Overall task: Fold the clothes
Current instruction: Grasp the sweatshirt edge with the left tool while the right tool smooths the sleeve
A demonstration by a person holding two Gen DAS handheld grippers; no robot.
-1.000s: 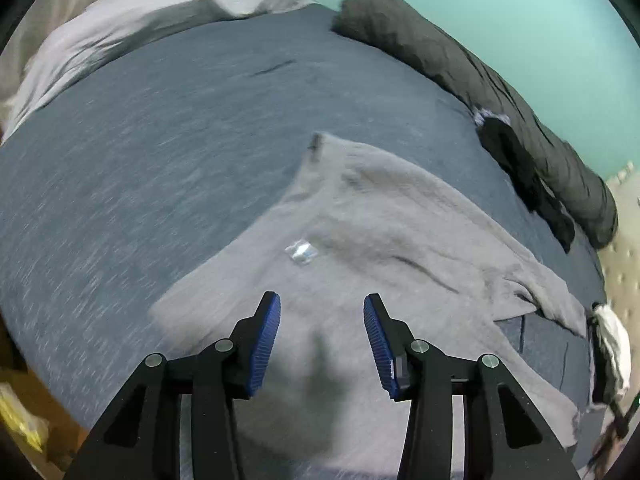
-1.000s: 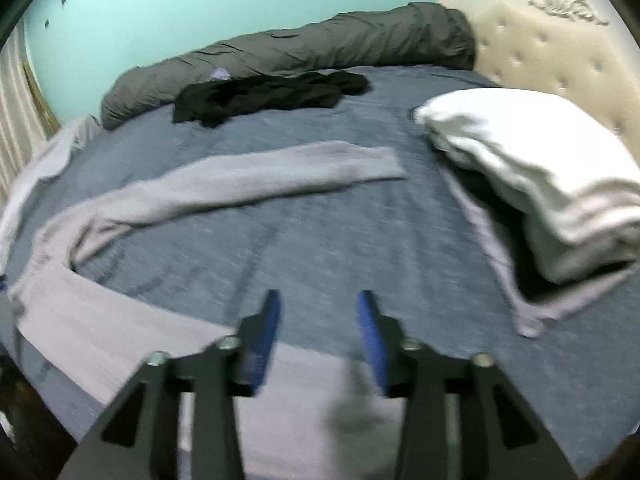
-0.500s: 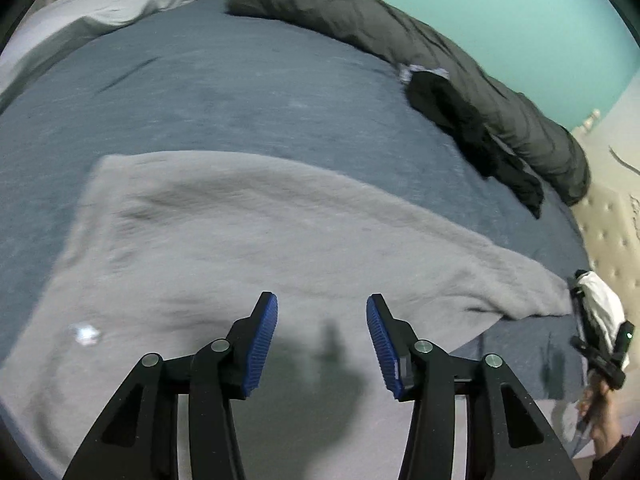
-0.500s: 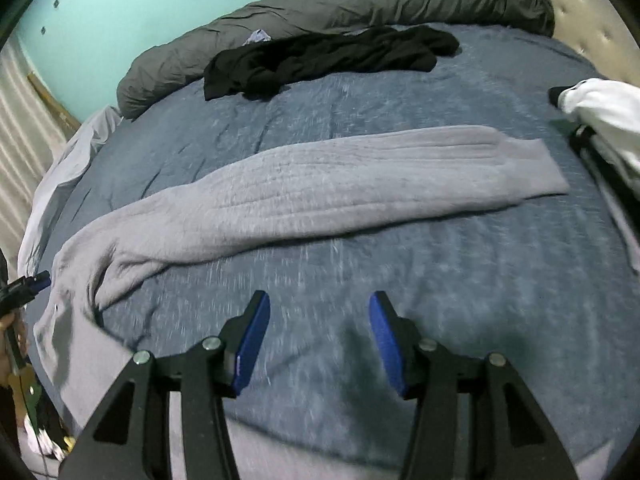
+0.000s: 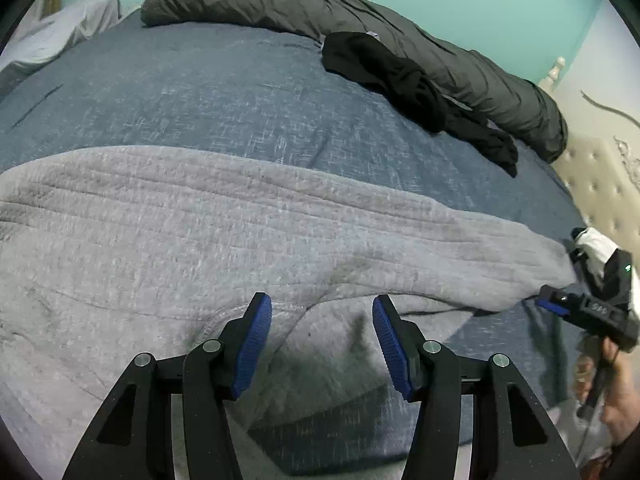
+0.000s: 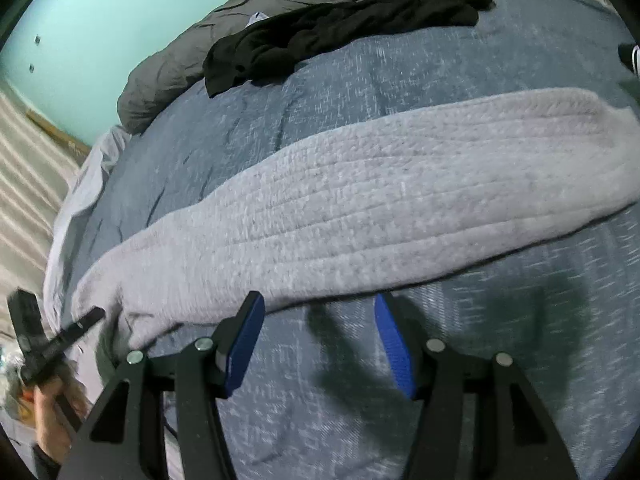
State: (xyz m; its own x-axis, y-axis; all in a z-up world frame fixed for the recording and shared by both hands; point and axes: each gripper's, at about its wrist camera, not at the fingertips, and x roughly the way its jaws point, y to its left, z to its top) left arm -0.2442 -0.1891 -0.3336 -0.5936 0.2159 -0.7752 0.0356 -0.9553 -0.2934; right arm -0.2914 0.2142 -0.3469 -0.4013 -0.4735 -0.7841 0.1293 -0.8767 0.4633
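Left gripper [image 5: 322, 340] up close, fingers apart and just been spreading wider, nothing between them, hanging right over the armpit crease of the grey sweater [image 5: 168, 240] near the bed's front edge. Right gripper [image 6: 318, 340] same deal: fingers apart, widening a moment ago, empty, hovering over bare blue bedspread [image 6: 500, 380] just short of the sleeve [image 6: 380, 208].

Sweater spread flat across the near half of the bed, sleeve stretched out sideways toward the headboard end.

Probably lining up for the sleeve fold. To do it well: pinch the sleeve by its near hem, not mid-fabric, so the knit doesn't bunch. Left side best pinning or lifting at the shoulder seam so the body stays flat while the sleeve swings over. Thick ribbed knit, so a deep bite needed or it'll slip out.

Further back, a crumpled black garment [image 5: 400, 76] near the far edge, then a rolled dark grey duvet [image 5: 280, 4] along the wall. Well clear, no snag risk.
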